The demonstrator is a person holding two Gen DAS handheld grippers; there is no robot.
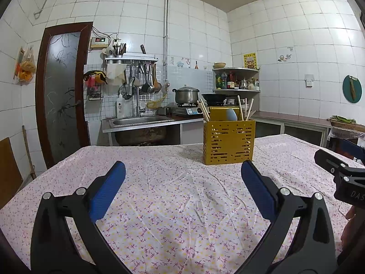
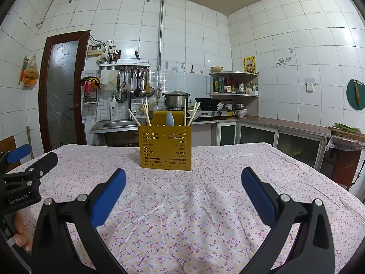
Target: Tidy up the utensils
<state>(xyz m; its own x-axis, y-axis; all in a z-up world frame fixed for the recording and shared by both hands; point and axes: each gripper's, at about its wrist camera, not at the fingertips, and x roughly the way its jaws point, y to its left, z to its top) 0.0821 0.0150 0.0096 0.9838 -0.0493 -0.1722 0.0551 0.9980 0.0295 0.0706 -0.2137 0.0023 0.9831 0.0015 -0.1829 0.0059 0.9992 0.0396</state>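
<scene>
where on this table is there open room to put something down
The floral tablecloth lies bare between the right claw and the yellow utensil holder, and to the holder's right. The holder itself is crowded with chopsticks. The left claw also faces open cloth.

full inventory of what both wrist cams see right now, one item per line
utensil holder: 1, yellow, slotted, on the table, far centre
chopsticks: several, pale wood, upright in the holder
spoon: 1, light blue, in the holder
tablecloth: 1, white floral, covers the table
pot: 1, steel, lidded, on the stove
pan: 1, black, on the stove
sink: 1, steel, back left
corner shelf: 1, holds bottles
left gripper: 1, black with blue pads, jaws open, empty
right gripper: 1, same, jaws open, empty
</scene>
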